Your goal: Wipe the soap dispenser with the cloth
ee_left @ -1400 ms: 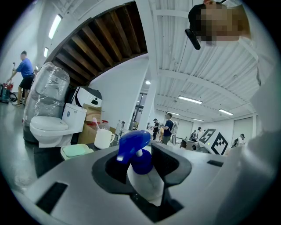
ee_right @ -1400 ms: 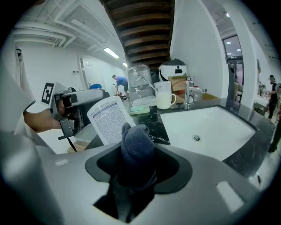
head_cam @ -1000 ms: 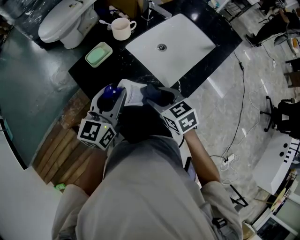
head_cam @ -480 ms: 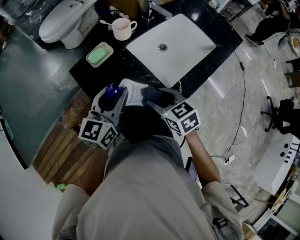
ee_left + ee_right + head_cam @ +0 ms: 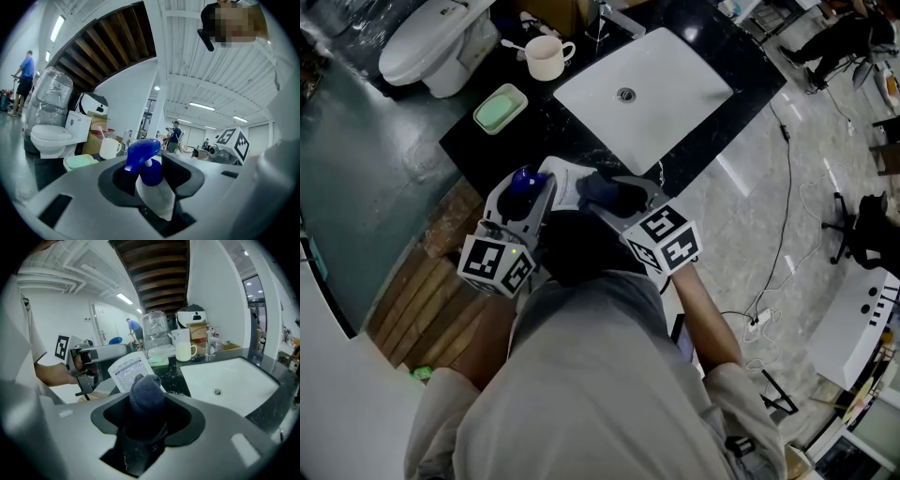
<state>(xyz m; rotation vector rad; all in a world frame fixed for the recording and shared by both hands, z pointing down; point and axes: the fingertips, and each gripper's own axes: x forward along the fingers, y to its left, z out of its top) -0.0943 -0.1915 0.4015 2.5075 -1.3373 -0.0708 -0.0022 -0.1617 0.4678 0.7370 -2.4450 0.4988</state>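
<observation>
Head view: the left gripper point(image 5: 523, 192) holds the soap dispenser point(image 5: 565, 184) up just in front of the counter point(image 5: 478, 141). The right gripper point(image 5: 606, 194) brings the dark cloth point(image 5: 614, 190) against its side.

Left gripper view: the jaws are clamped on the bottle's neck, under the blue pump point(image 5: 143, 151).

Right gripper view: the jaws are clenched on the bunched cloth, which appears to touch the labelled face point(image 5: 127, 372). Wiping looks underway; how much is left, I can't tell.
</observation>
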